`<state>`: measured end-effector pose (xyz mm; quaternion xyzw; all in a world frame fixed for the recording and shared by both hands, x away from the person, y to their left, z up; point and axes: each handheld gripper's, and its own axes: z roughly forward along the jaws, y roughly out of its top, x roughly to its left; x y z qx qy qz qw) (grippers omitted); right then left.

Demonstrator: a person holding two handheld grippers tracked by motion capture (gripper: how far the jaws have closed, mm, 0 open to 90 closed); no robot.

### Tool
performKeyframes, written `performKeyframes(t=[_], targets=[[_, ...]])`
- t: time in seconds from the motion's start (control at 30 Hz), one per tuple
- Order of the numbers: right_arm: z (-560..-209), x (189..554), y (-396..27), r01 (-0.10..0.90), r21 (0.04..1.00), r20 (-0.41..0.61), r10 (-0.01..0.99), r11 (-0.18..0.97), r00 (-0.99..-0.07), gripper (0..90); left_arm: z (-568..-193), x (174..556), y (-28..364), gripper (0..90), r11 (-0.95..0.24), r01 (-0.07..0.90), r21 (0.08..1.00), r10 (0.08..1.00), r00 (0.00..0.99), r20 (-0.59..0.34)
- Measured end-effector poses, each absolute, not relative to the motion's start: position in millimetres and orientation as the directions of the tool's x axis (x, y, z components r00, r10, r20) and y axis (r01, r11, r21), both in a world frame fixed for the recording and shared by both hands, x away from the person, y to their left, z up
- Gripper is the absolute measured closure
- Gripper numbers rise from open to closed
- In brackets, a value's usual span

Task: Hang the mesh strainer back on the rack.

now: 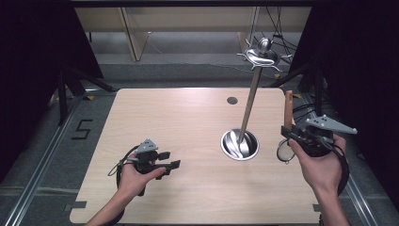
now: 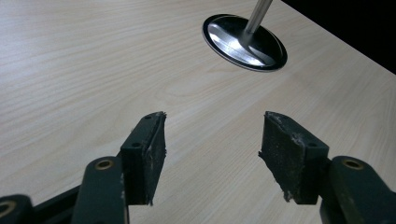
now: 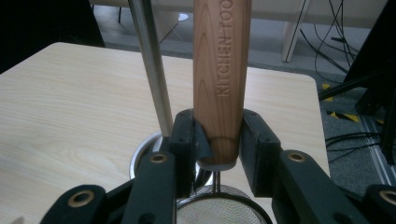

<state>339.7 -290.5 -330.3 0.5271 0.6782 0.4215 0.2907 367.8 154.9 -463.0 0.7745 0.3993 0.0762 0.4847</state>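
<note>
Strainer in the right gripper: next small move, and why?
Probably raise the strainer toward the hooks on the stand. The right gripper is shut on its wooden handle, mesh end hanging down, beside the pole; the left gripper is open, holding nothing.

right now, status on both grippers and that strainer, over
Left gripper open, low over the table. Right gripper shut on the strainer's wooden handle, mesh hanging below. Steel stand close beside it.
</note>
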Motion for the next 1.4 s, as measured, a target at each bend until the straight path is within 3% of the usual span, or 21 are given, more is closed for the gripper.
performKeyframes(t=[0.4, 1.4], targets=[[-320.6, 337.8, -288.1, 0.393, 0.915, 0.027, 0.957, 0.093, -0.287, 69.3, -463.1, 368.1, 155.8, 39.1, -0.207, 0.546, 0.812, 0.693, 0.667, -0.272], [-300.3, 335.5, -282.6, 0.331, 0.938, 0.006, 0.952, 0.101, -0.306, 69.4, -462.9, 368.0, 157.2, 39.1, -0.197, 0.538, 0.82, 0.704, 0.659, -0.264]])
